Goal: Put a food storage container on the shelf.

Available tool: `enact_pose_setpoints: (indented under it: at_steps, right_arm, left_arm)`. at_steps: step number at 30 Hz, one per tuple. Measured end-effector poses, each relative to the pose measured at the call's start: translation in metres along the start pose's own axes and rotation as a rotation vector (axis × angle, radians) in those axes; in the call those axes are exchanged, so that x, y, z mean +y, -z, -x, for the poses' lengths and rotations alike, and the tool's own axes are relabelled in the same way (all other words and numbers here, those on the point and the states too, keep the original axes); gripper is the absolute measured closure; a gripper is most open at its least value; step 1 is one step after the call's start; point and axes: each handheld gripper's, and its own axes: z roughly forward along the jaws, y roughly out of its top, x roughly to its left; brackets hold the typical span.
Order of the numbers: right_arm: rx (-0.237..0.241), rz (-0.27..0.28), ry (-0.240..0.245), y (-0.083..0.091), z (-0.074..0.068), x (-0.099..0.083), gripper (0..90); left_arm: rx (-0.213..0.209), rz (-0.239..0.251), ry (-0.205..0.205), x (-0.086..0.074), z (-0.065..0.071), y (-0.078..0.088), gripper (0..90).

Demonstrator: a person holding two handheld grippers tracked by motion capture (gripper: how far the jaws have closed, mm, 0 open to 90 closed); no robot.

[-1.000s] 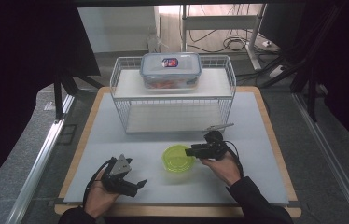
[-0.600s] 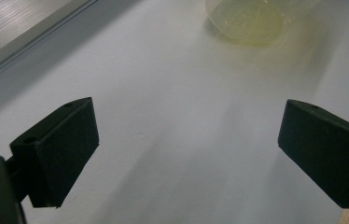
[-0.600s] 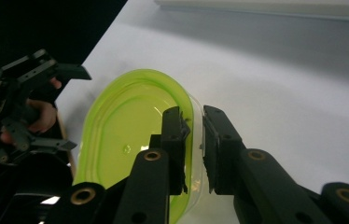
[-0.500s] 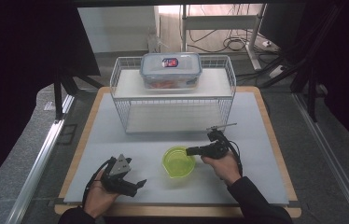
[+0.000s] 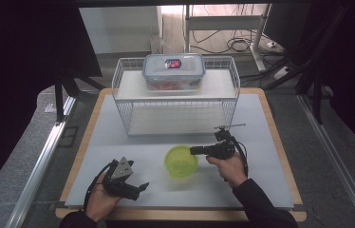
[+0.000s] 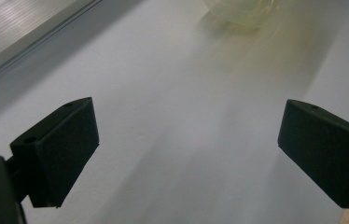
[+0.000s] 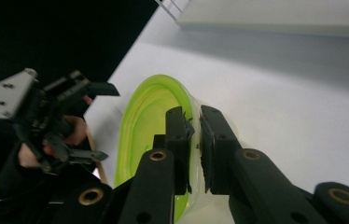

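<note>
A translucent green bowl [image 5: 181, 161] stands on the white mat [image 5: 261, 123] near the front middle. My right gripper [image 5: 195, 151] comes in from the bowl's right. Its jaws have just been closing and now pinch the bowl's rim. In the right gripper view the two pads sit on either side of the green wall [image 7: 149, 116], one inside and one outside, with the gripper [image 7: 192, 119] shut on it. My left gripper [image 5: 140, 186] rests at the front left, pointing right. Its jaws [image 6: 189, 123] stand wide open over bare mat, with the bowl [image 6: 240, 11] faint and far ahead.
A white wire rack [image 5: 175, 97] stands at the back of the mat, with a clear lidded food container [image 5: 173, 70] on its top shelf. The mat lies on a wooden board [image 5: 284, 142], and a metal rail [image 5: 38, 161] runs along the left.
The right gripper's jaws have closed on the bowl's right rim, and the hand has shifted slightly. The bowl and the left gripper stay where they were.
</note>
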Motion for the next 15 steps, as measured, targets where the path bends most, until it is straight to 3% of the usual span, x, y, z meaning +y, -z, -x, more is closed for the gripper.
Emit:
enact_pose_setpoints:
  at_steps: [3, 8, 15]
  right_arm:
    - [0.027, 0.022, -0.005, 0.005, -0.004, 0.004, 84.2]
    - [0.016, 0.047, 0.014, 0.011, -0.009, 0.011, 84.3]
    - [0.041, 0.082, 0.018, 0.021, -0.016, 0.022, 84.2]
  left_arm:
    - [0.001, 0.015, 0.011, 0.0, -0.001, 0.002, 5.0]
    - [0.0, 0.022, 0.015, 0.001, -0.001, 0.003, 5.0]
    - [0.001, 0.024, 0.015, 0.001, -0.002, 0.003, 5.0]
